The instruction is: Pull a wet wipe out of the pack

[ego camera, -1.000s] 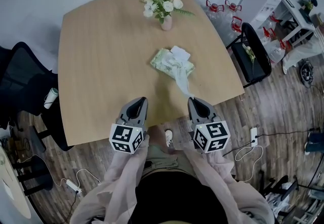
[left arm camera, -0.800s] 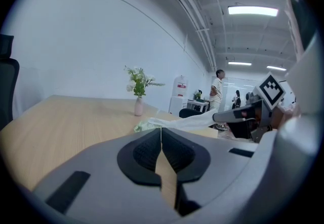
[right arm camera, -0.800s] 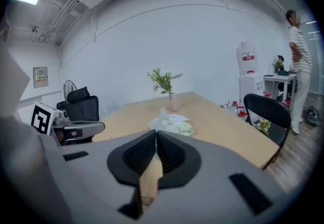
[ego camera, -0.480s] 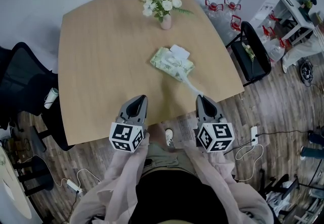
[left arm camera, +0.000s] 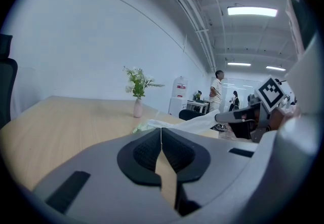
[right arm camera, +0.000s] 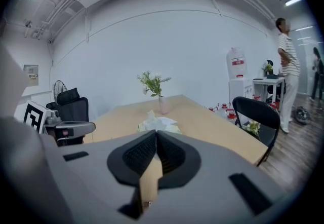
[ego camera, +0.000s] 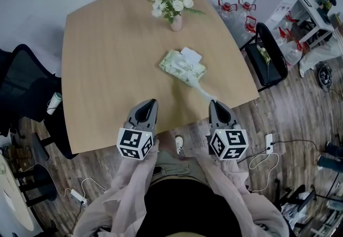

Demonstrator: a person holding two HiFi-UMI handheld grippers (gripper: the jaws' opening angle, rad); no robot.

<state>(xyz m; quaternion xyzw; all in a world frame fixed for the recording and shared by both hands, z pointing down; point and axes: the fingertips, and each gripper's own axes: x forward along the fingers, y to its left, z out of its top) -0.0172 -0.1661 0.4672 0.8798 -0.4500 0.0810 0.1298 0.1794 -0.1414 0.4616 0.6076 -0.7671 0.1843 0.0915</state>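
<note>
The left gripper (ego camera: 151, 102) has its jaws together on nothing; the right gripper (ego camera: 216, 103) pinches the wet wipe (ego camera: 201, 90), which stretches far-left to the pack (ego camera: 181, 67) lying mid-table (ego camera: 107, 64). The left gripper view shows that strip side-on, while the right gripper view barely shows it.

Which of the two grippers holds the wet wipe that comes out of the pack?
The right gripper: the wet wipe stretches from the pack to its closed jaws. The left gripper is closed too, but on nothing.
</note>
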